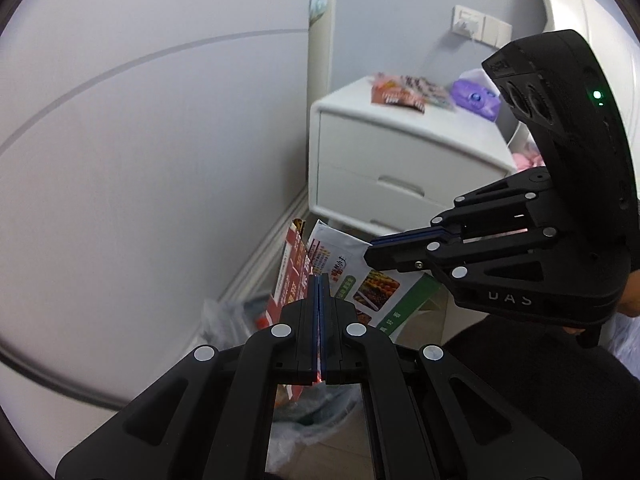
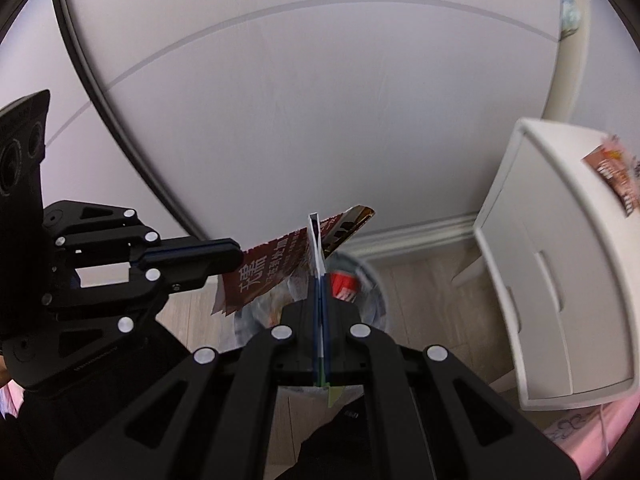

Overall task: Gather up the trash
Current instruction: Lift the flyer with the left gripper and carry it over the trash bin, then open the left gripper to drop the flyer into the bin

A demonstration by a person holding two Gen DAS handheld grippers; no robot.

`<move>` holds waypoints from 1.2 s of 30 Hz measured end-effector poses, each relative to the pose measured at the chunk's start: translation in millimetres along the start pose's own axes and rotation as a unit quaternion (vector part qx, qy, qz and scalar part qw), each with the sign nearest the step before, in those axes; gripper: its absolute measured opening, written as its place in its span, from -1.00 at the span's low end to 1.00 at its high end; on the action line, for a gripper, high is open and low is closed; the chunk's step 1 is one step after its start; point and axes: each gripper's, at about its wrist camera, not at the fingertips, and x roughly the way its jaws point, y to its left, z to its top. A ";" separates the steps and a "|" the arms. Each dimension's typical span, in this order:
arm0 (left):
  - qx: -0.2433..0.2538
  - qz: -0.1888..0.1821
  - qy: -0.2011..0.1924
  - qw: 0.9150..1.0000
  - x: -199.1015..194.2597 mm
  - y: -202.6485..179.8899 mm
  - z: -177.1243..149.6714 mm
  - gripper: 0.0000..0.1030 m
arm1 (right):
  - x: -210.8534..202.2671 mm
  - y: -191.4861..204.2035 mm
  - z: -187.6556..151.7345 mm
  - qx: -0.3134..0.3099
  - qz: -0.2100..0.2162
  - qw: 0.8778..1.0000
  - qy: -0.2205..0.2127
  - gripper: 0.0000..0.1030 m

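Beside white nightstand (image 1: 400, 152), seemingly lined bin (image 2: 372, 296).

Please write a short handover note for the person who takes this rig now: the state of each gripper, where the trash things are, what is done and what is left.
Left gripper: shut on the red wrapper, held above the lined trash bin.
Right gripper: shut on the white-and-green package, also over the bin.
Bin stands on the floor by the wall, beside the white nightstand; some trash, including something red, is already inside.
Done: both pieces picked up and brought over the bin.
Left: release both into the bin. More wrappers and a purple pack lie on the nightstand top; the wrappers probably go next.
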 end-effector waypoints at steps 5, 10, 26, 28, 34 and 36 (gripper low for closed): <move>-0.021 0.000 0.017 1.000 15.4 10.7 -13.4 -1.00 | 24.0 5.6 -3.8 -0.020 0.015 0.999 0.039 -0.92; -0.035 -0.001 0.040 0.999 32.7 20.2 -27.1 -1.00 | 54.5 7.5 -0.9 -0.041 0.039 0.995 0.079 -0.92; -0.072 -0.019 0.106 0.992 97.9 48.9 -66.4 -1.00 | 146.7 0.7 -1.4 -0.095 0.066 0.980 0.163 -0.92; -0.073 -0.024 0.114 0.990 110.2 52.1 -66.7 -1.00 | 159.2 -6.3 -2.4 -0.097 0.069 0.978 0.169 -0.92; -0.082 -0.038 0.137 0.986 142.3 59.7 -77.6 -1.00 | 184.0 -22.4 -8.7 -0.096 0.092 0.973 0.188 -0.92; -0.086 -0.042 0.145 0.985 153.0 60.7 -81.2 -1.00 | 191.0 -26.1 -10.1 -0.101 0.093 0.972 0.188 -0.92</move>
